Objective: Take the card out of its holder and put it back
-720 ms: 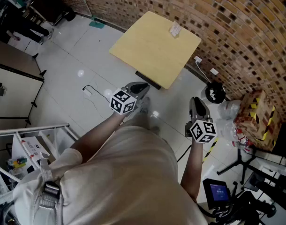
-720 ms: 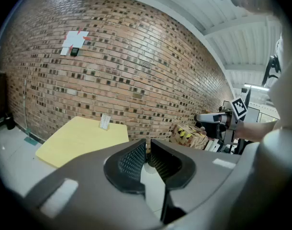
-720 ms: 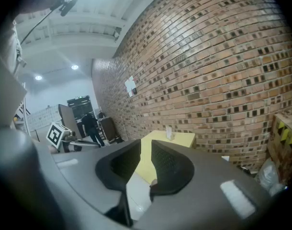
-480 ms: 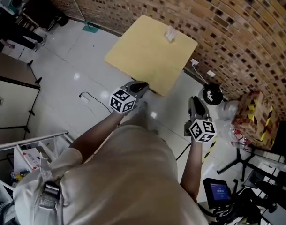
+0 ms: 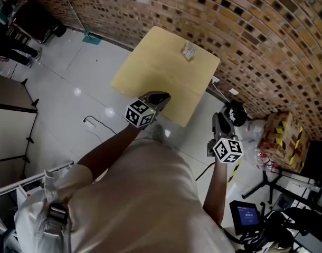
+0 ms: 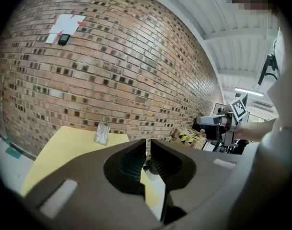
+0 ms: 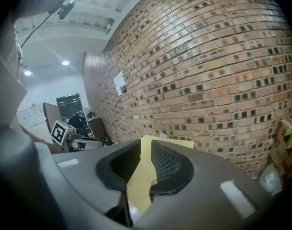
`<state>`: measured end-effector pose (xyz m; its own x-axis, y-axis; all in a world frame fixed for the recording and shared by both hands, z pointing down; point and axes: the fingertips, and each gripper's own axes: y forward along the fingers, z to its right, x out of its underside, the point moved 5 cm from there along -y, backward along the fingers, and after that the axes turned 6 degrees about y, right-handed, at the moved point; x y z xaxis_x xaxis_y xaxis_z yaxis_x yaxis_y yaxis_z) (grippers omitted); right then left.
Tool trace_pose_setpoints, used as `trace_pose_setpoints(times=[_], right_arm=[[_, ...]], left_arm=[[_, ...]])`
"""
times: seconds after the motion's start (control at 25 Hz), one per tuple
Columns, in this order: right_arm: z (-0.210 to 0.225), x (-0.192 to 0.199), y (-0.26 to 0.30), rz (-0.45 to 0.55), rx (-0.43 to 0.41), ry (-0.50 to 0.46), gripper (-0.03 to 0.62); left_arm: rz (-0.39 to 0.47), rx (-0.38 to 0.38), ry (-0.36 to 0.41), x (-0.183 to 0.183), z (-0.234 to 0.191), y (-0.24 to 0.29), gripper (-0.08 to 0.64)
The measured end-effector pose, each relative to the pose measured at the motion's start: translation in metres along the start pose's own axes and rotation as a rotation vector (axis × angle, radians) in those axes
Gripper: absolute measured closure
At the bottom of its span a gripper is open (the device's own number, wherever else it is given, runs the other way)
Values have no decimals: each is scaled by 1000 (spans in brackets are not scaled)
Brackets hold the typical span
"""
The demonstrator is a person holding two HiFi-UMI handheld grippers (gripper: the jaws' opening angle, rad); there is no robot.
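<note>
**Approach to the bench; card not yet touched.**
The bench [image 5: 150, 67] sits nearer than a moment ago, so the reach comes next. The left claw [image 5: 162, 95] is now over its near edge, barely apart and empty. The right claw [image 5: 219, 116] hangs over the floor, apart and empty. The card [image 5: 189, 50] stands in its holder at the far edge by the brick wall [image 5: 266, 30], well apart from both. The bench top between is bare; a taped box [image 5: 281, 133] lies off to the right.

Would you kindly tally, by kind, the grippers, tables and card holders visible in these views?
Grippers: 2, the left gripper and the right gripper
Tables: 1, the table
Card holders: 1, the card holder standing on the table near the brick wall
Total: 4
</note>
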<state>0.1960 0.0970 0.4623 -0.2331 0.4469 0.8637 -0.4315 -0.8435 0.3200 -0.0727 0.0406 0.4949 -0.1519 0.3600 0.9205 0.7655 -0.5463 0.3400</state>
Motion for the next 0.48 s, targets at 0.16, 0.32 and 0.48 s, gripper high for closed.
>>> trace_pose_setpoints(times=[0.16, 0.32, 0.48], right_arm=[[-6, -9, 26, 16, 16, 12, 525], [-10, -13, 44, 21, 24, 12, 525], [-8, -10, 54, 0, 35, 15, 525]], left_arm=[[-1, 42, -11, -3, -23, 10, 509], [-16, 80, 2, -2, -36, 22, 508], [-18, 78, -23, 2, -50, 28, 508]])
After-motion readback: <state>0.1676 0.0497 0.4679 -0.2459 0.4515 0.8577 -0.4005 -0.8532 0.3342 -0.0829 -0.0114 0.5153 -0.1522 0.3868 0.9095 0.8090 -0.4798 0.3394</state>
